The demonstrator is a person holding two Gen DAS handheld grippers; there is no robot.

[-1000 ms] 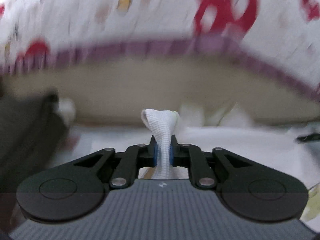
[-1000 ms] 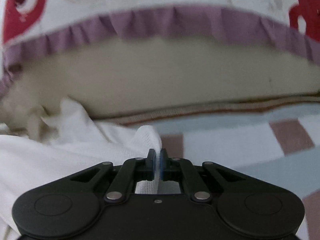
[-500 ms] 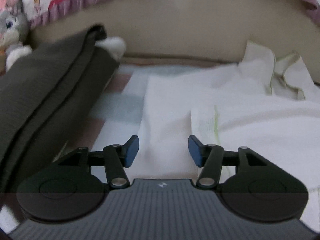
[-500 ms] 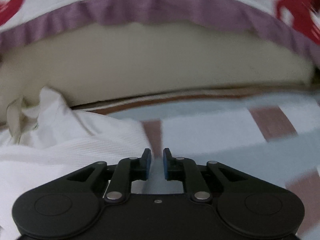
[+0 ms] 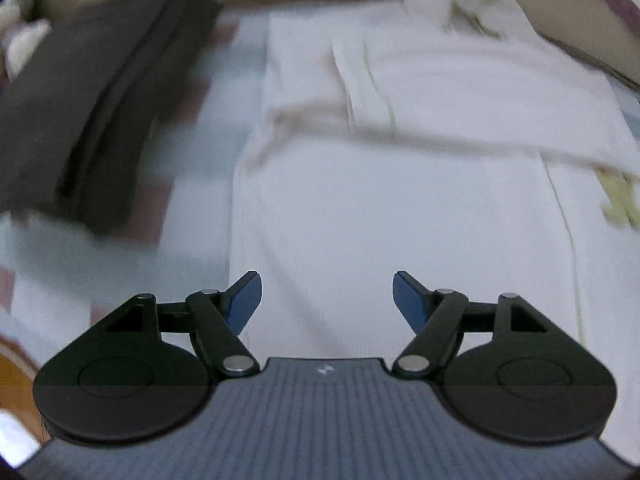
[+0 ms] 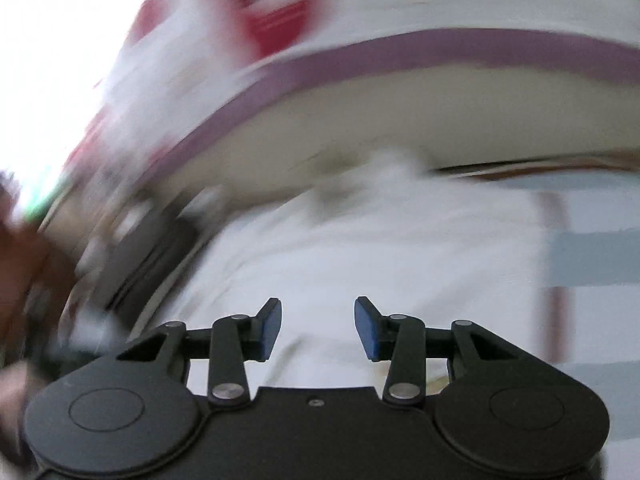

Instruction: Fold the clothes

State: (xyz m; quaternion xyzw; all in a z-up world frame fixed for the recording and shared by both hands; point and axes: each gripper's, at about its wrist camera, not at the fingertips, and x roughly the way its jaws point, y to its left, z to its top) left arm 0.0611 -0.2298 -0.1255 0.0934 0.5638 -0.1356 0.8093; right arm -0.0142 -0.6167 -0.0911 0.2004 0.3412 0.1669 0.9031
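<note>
A white garment [image 5: 400, 184] lies spread on the checked bed sheet [image 5: 200, 184], its upper part folded down over itself. My left gripper [image 5: 327, 300] hovers above its lower half with the jaws opening and nothing between the blue pads [image 5: 244, 302]. In the right wrist view, blurred by motion, the same white garment [image 6: 360, 248] fills the middle. My right gripper [image 6: 318, 328] is above it, jaws opening, with no cloth between them.
A dark grey folded garment [image 5: 84, 100] lies to the left of the white one. A beige headboard cushion [image 6: 440, 120] with a purple-frilled patterned cover [image 6: 400, 52] runs along the far side. A plush toy [image 5: 18, 20] sits at the far left.
Both grippers have let go of the white cloth they pinched and opened. The left one tipped downward and drew back over the garment. The right one rose and swung left.
</note>
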